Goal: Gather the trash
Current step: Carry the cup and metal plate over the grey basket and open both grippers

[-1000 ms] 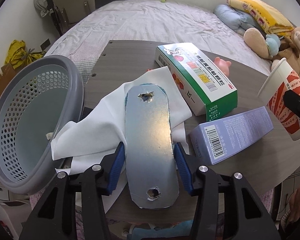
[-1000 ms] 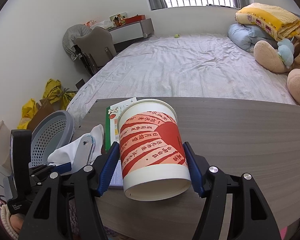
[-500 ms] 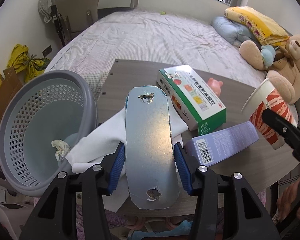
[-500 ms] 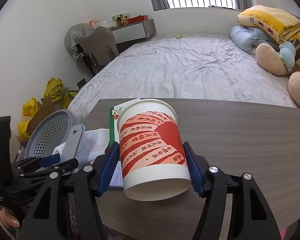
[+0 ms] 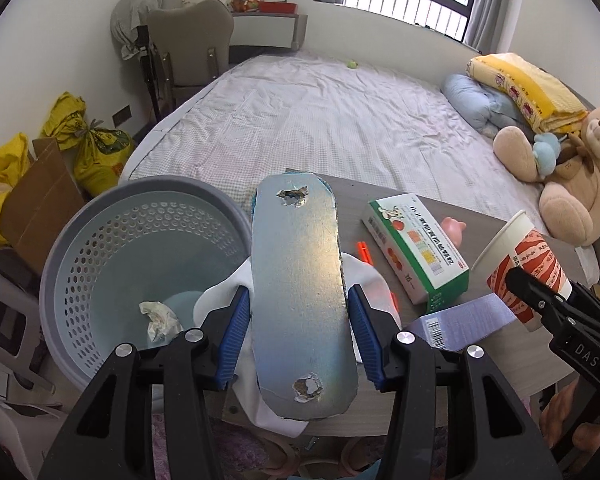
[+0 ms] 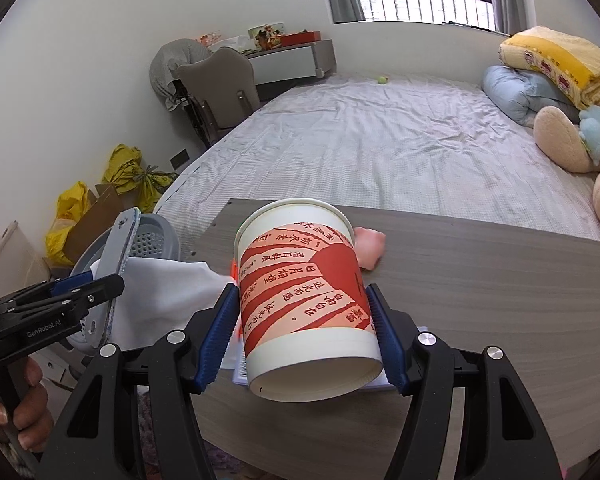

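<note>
Left gripper (image 5: 298, 320): clamped on a silver insole (image 5: 300, 292), held beside the grey basket (image 5: 72, 240).
Right gripper (image 6: 304, 336): gripping a paper cup (image 6: 304, 304) over the table (image 6: 480, 280).
Risk: insole may snag the white cloth (image 5: 364, 280) or miss the rim; tilted cup could slip.

silver insole (image 5: 300, 292) raised, red paper cup (image 6: 306, 304) tilted

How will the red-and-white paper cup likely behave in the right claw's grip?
The paper cup is probably light: it stays tilted between just two pads. Its thin walls could crush if squeezed harder. Being round and tapered, it would likely roll in an arc if dropped.
</note>
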